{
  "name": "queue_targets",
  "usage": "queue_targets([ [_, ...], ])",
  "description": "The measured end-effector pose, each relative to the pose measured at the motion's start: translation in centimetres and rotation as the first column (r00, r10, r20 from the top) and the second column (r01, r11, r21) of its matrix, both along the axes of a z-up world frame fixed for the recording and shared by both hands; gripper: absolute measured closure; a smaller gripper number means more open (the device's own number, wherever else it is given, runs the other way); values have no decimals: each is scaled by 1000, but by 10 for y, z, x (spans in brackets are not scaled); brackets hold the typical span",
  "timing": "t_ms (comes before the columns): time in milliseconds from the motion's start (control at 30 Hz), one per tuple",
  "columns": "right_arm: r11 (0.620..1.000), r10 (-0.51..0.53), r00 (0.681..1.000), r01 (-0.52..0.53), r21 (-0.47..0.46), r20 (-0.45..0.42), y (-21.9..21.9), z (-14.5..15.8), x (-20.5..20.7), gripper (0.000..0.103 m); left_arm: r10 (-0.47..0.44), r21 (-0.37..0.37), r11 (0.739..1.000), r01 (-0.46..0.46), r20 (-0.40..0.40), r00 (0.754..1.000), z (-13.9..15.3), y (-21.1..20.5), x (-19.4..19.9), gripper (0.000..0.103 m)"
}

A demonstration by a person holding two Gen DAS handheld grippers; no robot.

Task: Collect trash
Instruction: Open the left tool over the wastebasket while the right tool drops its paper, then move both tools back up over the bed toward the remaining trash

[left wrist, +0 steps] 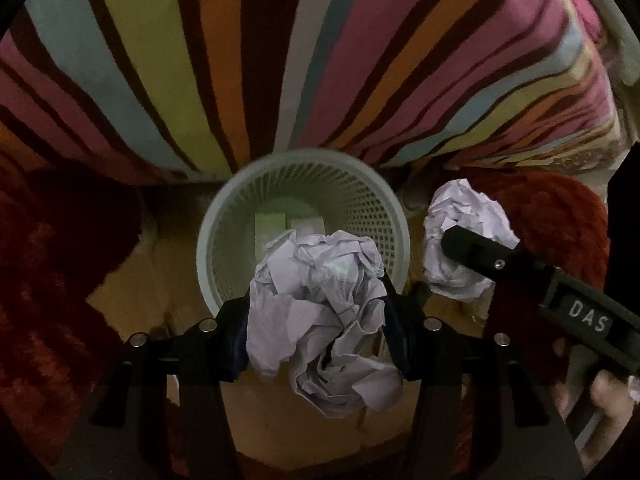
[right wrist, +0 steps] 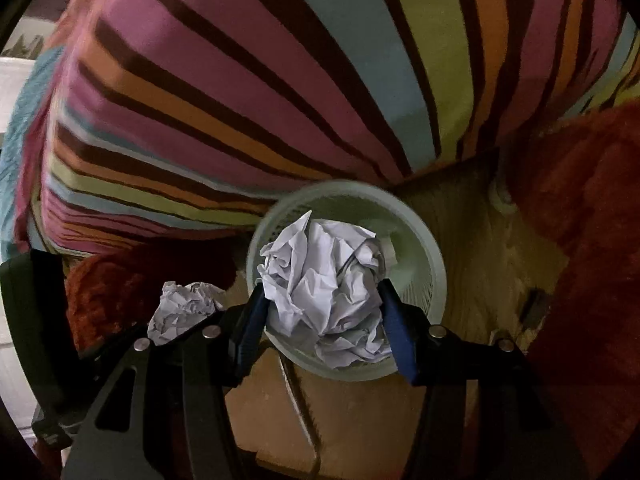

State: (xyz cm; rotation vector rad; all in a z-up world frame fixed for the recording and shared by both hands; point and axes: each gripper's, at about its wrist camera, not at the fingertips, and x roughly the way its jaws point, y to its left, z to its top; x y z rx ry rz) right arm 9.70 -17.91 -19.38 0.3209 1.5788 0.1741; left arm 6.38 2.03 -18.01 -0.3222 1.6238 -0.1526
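Observation:
A pale green mesh waste basket (left wrist: 362,204) stands on the floor below both grippers, with some pale flat items at its bottom. My left gripper (left wrist: 316,320) is shut on a crumpled white paper ball (left wrist: 320,312) just above the basket's near rim. To its right, the right gripper (left wrist: 452,240) pinches a second crumpled paper ball (left wrist: 460,216) beside the basket. In the right wrist view, my right gripper (right wrist: 324,316) is shut on its paper ball (right wrist: 324,280) over the basket (right wrist: 424,256); the left gripper's paper ball (right wrist: 180,308) shows at lower left.
A bed with a bright striped sheet (left wrist: 248,60) rises right behind the basket. Dark red fluffy rugs (left wrist: 560,216) lie on both sides of the brown floor (left wrist: 176,264). A person's fingers (left wrist: 600,396) hold the right gripper's handle.

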Motion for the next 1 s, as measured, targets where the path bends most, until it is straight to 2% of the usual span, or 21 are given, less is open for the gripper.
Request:
queue_targets([
  [200, 1000, -11, 995, 11, 0, -100, 6, -26, 5, 50, 14, -15, 1000, -16, -107, 994, -27, -1, 0, 50],
  [300, 1000, -3, 992, 3, -3, -125, 11, -33, 7, 50, 21, -21, 999, -25, -134, 991, -34, -1, 3, 49],
  [367, 1000, 5, 990, -5, 2, -141, 13, -37, 8, 47, 24, -36, 999, -31, -159, 987, -40, -3, 4, 44],
  [400, 1000, 6, 988, -5, 5, -152, 13, -39, 7, 44, 29, -42, 998, -37, -172, 985, -43, -3, 4, 41],
  [433, 1000, 4, 986, -5, -7, -166, 14, -42, 7, 30, 34, -39, 998, -43, -188, 982, -46, -3, 3, 31],
  [467, 1000, -1, 984, -4, -24, -180, 13, -44, 7, 15, 37, -31, 999, -44, -198, 979, -49, -3, 3, 25],
  [533, 999, -17, 983, 9, -45, -182, 11, -45, 7, 10, 50, -15, 998, -54, -202, 978, -50, 0, 2, 24],
  [600, 998, -39, 983, 29, -55, -182, 8, -45, 7, 10, 65, -13, 998, -69, -202, 977, -51, 2, 3, 24],
  [667, 997, -57, 982, 48, -53, -181, 4, -45, 7, 9, 72, -15, 997, -77, -203, 976, -50, 4, 3, 17],
  [1000, 996, -74, 983, 65, -58, -167, 2, -44, 8, 9, 93, -9, 995, -96, -180, 979, -45, 7, 3, 17],
])
